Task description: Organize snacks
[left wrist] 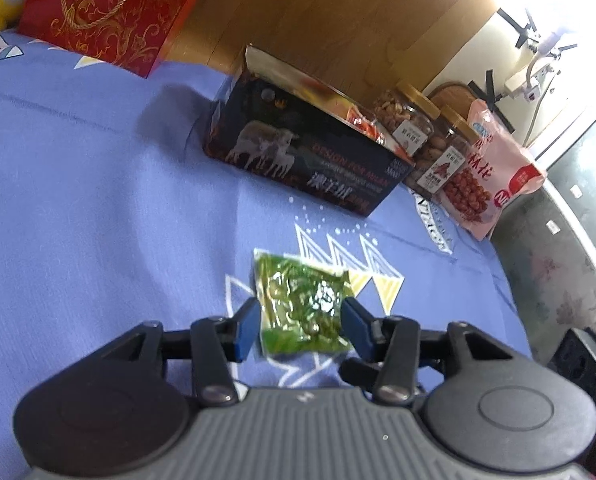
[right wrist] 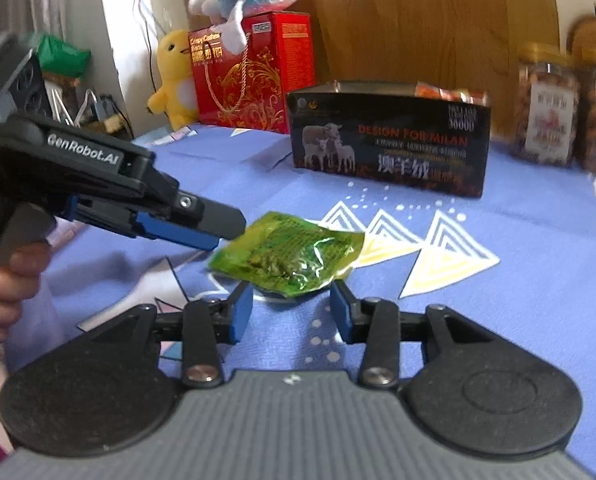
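A green snack packet (left wrist: 301, 304) (right wrist: 294, 252) lies on the blue patterned bedsheet (left wrist: 78, 200) (right wrist: 517, 300). My left gripper (left wrist: 303, 320) stands open with the packet between its blue pads, and I see no pad pressing on it. In the right wrist view the left gripper (right wrist: 218, 232) comes in from the left, its tip at the packet's left edge, with a hand (right wrist: 2, 280) on its grip. My right gripper (right wrist: 292, 308) is open too, its fingertips just short of the packet's near edge. A black box (left wrist: 309, 160) (right wrist: 389, 140) with a sheep picture stands beyond, holding orange packets.
Two nut jars (left wrist: 409, 120) (right wrist: 545, 108) and a pink snack bag (left wrist: 493, 168) stand right of the box. A red gift bag (left wrist: 110, 8) (right wrist: 254, 72) and a yellow plush toy (right wrist: 174, 76) sit at the back left. The bed's edge drops off at the right (left wrist: 509, 280).
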{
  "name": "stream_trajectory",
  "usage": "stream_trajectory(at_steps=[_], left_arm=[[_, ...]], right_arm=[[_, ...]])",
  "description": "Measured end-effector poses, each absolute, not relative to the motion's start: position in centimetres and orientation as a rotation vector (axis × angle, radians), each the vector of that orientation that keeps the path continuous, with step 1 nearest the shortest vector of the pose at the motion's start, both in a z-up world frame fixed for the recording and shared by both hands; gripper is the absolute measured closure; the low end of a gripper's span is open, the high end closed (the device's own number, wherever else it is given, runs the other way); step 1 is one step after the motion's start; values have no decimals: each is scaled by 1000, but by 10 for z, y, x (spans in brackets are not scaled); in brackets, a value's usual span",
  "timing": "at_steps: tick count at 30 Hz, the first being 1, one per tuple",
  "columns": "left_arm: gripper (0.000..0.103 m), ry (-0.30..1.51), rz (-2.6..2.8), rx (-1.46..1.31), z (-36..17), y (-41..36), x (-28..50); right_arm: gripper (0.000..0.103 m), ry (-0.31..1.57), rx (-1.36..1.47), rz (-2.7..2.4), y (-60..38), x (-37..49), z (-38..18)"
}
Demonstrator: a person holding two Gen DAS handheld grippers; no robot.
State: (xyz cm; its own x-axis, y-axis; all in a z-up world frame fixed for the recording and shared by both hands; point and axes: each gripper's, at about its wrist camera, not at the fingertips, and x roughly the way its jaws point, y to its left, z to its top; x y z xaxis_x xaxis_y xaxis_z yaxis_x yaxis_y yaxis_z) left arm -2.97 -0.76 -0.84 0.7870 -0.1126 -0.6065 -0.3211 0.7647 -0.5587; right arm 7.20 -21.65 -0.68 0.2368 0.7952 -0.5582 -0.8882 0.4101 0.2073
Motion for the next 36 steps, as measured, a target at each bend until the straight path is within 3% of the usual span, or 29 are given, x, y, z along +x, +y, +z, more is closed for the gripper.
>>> stream_trajectory(at_steps=[5,8,14,17,19,22,36], left_arm=[[54,676,105,-710,-9,-2,-23],[59,709,67,-754,-21,-3,-11],[81,690,24,-790,-36,-9,-5],[100,690,-7,-828,-42,-7,-5],[101,686,-5,-823,-42,-9,-6],[101,666,-19,-822,-36,-8,-10],[101,513,-5,-590,76,7,38]], right_arm=[[57,853,101,1181,-237,112,-4],[57,1020,242,1174,-235,139,-14],[57,1128,350,1212,-218,151,-26],[63,1117,321,1223,-215,148,-23],[77,1063,246,1199,-213,140,-18],[86,1062,275,1182,-214,141,-18],[88,820,369,1246,-204,183,53]])
